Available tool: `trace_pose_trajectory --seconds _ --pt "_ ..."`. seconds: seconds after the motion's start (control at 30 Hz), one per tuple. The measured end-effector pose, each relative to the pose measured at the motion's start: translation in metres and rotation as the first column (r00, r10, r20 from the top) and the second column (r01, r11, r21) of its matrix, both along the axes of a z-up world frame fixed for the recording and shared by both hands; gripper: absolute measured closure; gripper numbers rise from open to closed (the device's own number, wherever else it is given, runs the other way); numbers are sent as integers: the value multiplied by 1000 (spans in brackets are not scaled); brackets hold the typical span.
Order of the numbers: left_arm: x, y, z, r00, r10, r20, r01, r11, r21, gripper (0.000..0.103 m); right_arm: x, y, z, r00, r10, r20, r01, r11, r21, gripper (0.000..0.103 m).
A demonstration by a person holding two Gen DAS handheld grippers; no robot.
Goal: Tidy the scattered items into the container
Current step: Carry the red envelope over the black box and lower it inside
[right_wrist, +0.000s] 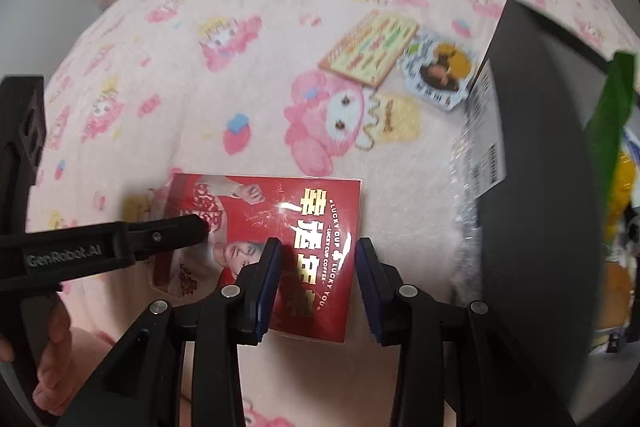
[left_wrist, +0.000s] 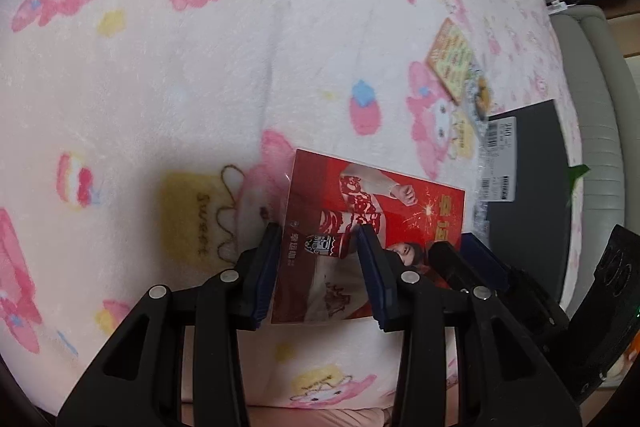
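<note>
A red card (left_wrist: 360, 227) with a person and gold lettering lies flat on the pink blanket; it also shows in the right wrist view (right_wrist: 280, 239). My left gripper (left_wrist: 320, 267) is open, its fingers straddling the card's left part. My right gripper (right_wrist: 316, 283) is open, its fingers straddling the card's right part; its tip (left_wrist: 464, 259) shows in the left wrist view. A yellow-and-orange card (right_wrist: 368, 45) and a round-edged picture sticker (right_wrist: 440, 71) lie farther off. The dark grey container (right_wrist: 536, 187) stands at the right.
The pink cartoon-print blanket (right_wrist: 240, 67) covers the whole surface. A white barcode label (left_wrist: 500, 159) and crinkled clear wrap (right_wrist: 464, 187) sit on the container's near wall. Green and yellow items (right_wrist: 616, 131) show inside the container. A grey padded edge (left_wrist: 596, 107) borders the bed.
</note>
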State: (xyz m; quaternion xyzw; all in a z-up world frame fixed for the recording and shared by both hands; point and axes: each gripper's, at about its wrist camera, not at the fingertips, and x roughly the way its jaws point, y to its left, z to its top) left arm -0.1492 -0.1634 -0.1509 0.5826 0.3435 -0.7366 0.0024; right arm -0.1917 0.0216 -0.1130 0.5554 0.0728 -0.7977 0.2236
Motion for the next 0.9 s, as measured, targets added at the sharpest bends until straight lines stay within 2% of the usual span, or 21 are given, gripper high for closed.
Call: trace_pose_trajectory --seconds 0.17,0.33,0.47,0.67,0.73,0.8,0.9 --pt "23 11 39 995 3 -103 3 998 58 65 13 25 51 997 5 -83 -12 997 -81 69" --pt "27 47 107 968 -63 -243 67 998 9 65 25 58 103 980 -4 -198 -24 990 -140 69" --pt "12 99 141 936 -129 -326 130 991 -19 65 21 114 127 968 -82 -235 35 980 -198 69" --pt "-28 192 149 908 -231 -348 230 972 -47 65 -3 200 128 953 -202 -227 153 964 -216 69" --pt "-41 222 142 902 -269 -336 269 962 -47 65 -11 229 123 943 -254 -217 205 952 -228 69" --pt "-51 242 131 903 -298 -311 294 954 -58 65 -20 256 108 929 -336 -156 289 921 -259 69" --pt "-60 261 111 909 -329 -254 316 944 -93 65 -22 272 88 918 -378 -124 335 903 -271 69"
